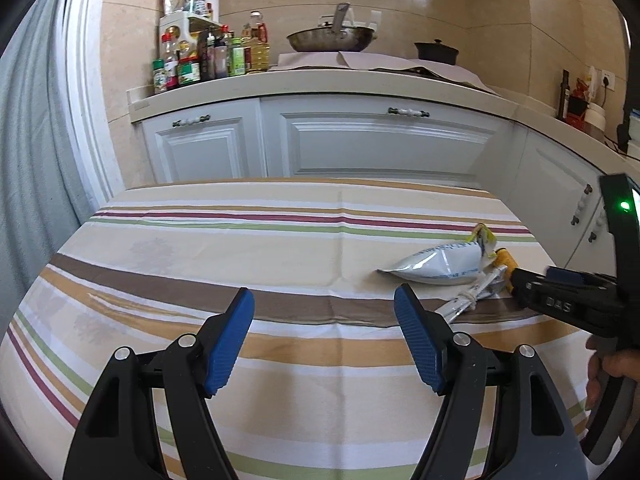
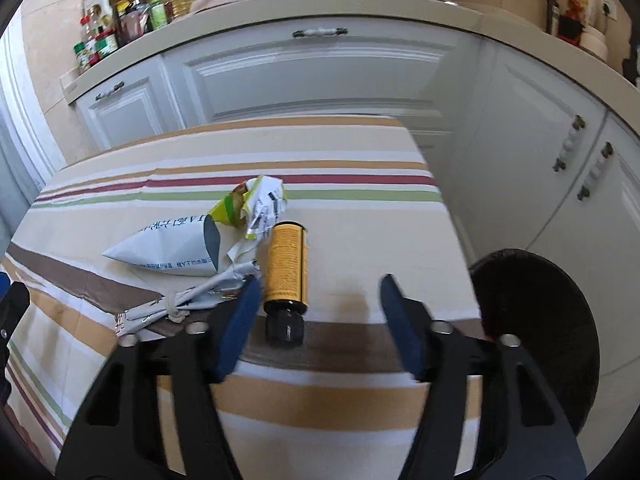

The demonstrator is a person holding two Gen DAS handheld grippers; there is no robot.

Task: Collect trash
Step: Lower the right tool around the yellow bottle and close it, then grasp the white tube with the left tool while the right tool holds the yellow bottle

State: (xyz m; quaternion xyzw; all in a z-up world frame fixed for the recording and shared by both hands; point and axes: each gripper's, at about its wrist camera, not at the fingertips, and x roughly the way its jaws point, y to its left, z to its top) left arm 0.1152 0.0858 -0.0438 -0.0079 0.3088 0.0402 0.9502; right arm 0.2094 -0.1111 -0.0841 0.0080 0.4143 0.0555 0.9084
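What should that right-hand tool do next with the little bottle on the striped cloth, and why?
Probably close the right gripper on the small orange-labelled bottle with a black cap. The bottle lies on its side on the striped tablecloth, its cap end between the blue fingers, which don't yet press it. The crumpled white wrappers lie just left, so nudging slightly right first may avoid snagging them.
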